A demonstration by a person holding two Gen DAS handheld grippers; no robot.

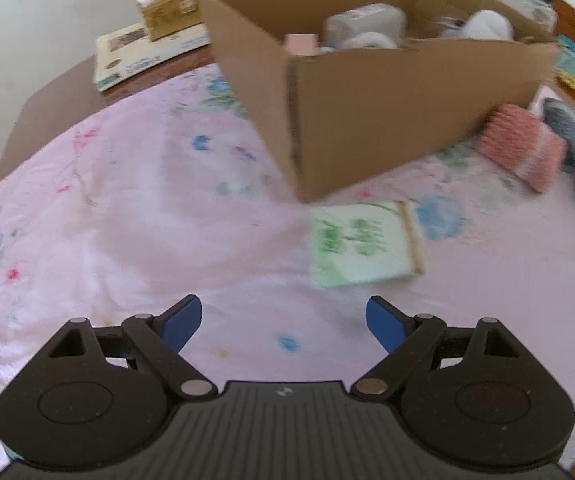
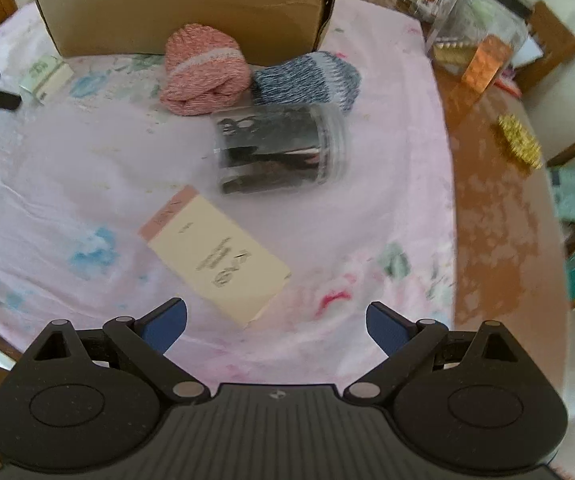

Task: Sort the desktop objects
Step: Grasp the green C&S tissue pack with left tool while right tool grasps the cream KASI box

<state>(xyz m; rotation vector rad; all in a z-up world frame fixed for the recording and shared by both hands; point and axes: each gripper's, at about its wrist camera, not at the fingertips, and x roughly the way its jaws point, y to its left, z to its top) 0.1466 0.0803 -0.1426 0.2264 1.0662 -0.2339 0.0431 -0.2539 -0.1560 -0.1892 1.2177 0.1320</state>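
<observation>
Both claws, left gripper and right gripper, gaped wide, empty; print on the cream box and green packet was too blurred to read.

The right tongs are held wide apart over a pink flowered cloth on the table, and nothing is held between them. Just ahead, a cream card box is laid flat. Past it, a clear jar is lying on its side. Behind the jar, a pink sock roll and a blue-grey sock roll are set touching, in front of a cardboard box.
</observation>
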